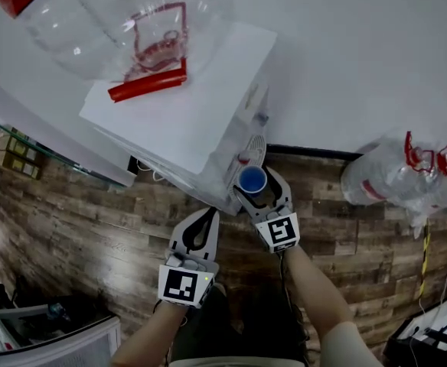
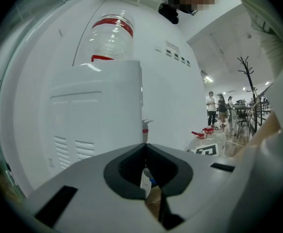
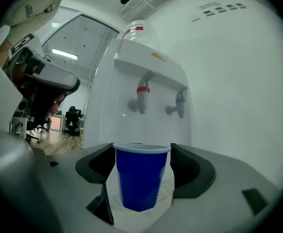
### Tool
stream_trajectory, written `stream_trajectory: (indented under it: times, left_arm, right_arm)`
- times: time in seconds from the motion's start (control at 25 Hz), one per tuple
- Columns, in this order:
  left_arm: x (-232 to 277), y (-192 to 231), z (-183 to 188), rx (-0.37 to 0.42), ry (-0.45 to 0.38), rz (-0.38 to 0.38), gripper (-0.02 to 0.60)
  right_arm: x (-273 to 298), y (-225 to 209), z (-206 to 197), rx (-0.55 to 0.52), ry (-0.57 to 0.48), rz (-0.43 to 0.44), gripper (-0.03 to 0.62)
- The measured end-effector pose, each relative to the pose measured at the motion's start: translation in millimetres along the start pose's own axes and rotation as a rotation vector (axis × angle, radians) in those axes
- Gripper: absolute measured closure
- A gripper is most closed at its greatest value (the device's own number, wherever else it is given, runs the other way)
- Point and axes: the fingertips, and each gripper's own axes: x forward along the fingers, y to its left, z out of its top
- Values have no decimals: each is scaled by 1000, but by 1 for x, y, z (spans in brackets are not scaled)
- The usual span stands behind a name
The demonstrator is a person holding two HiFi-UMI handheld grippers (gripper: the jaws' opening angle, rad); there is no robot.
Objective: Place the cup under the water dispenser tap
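A blue plastic cup (image 1: 252, 179) stands upright between the jaws of my right gripper (image 1: 255, 185), which is shut on its sides. The right gripper view shows the cup (image 3: 141, 176) in front of the white water dispenser (image 3: 146, 81), lower than the red tap (image 3: 142, 97) and the blue tap (image 3: 179, 104) and above the slotted drip tray (image 3: 169, 188). In the head view the dispenser (image 1: 185, 105) carries an empty clear bottle (image 1: 124, 21). My left gripper (image 1: 207, 215) hangs shut and empty just left of the right one, beside the dispenser's side panel (image 2: 98, 125).
A bag of empty water bottles (image 1: 399, 178) lies on the wooden floor at the right. A low shelf (image 1: 13, 155) runs along the left wall and a plastic bin (image 1: 55, 342) stands at the lower left. People stand far off (image 2: 212, 107).
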Motion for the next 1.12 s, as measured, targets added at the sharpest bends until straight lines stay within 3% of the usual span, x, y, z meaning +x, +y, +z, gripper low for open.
stream_trajectory:
  times: [0.52, 0.64, 0.8, 1.12]
  left_arm:
    - [17, 4, -29, 2, 36, -18, 575]
    - [18, 5, -30, -1, 55, -18, 575]
    - [17, 3, -26, -15, 70, -23, 575]
    - [12, 7, -20, -33, 137, -37, 575]
  right_arm:
    - [32, 9, -46, 28, -25, 51, 230]
    - [34, 6, -49, 72, 6, 51, 220]
    - [30, 0, -61, 151, 53, 45, 151]
    - [20, -3, -49, 175, 131, 60, 117]
